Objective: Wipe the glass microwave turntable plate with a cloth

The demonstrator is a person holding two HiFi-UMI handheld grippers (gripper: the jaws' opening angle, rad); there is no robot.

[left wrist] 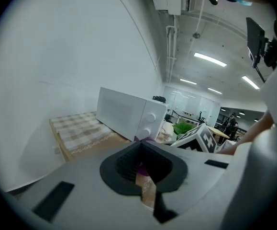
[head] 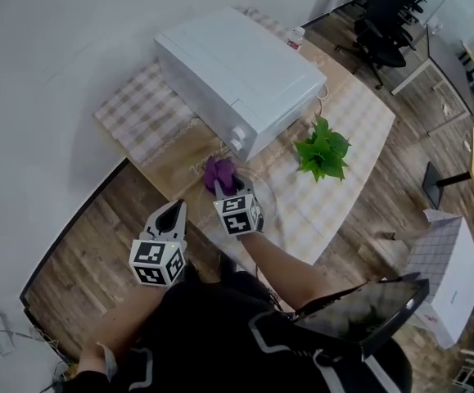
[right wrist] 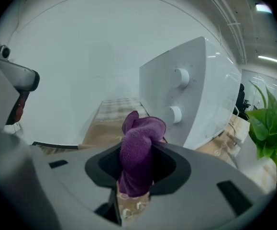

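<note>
A bunched purple cloth point(head: 218, 173) point(right wrist: 138, 147) sticks up from my right gripper point(head: 225, 188) point(right wrist: 137, 152), which is shut on it just in front of the white microwave point(head: 237, 72) point(right wrist: 200, 90), near its two knobs. My left gripper point(head: 176, 211) point(left wrist: 142, 145) hangs lower left of the cloth over the table's near corner, its jaws together with nothing between them. The glass turntable plate is hard to make out. Only a faint curved rim point(head: 271, 193) shows on the tablecloth right of my right gripper.
A checked tablecloth point(head: 138, 105) covers the table. A green potted plant point(head: 322, 150) stands right of the microwave, and a small bottle point(head: 295, 37) behind it. A white wall runs along the left. Office chairs point(head: 384, 23) stand at the far back.
</note>
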